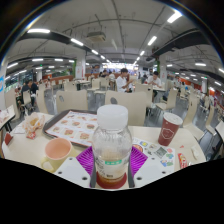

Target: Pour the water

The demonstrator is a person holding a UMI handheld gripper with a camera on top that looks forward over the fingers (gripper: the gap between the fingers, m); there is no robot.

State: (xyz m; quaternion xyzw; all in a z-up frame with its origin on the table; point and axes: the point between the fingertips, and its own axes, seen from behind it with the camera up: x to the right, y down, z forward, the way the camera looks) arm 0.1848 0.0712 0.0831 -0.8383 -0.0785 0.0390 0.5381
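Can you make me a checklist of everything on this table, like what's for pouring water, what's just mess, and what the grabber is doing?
Surface: pale table.
Job's things: capped bottle, upright; pink cup beside it.
Clutter: tray; paper cup; printed sheet.
Gripper: gripper with fingers on both sides of the bottle, purple pads against it.
Cables: nothing seen.
Surroundings: food court, chairs, seated people, strip lights.
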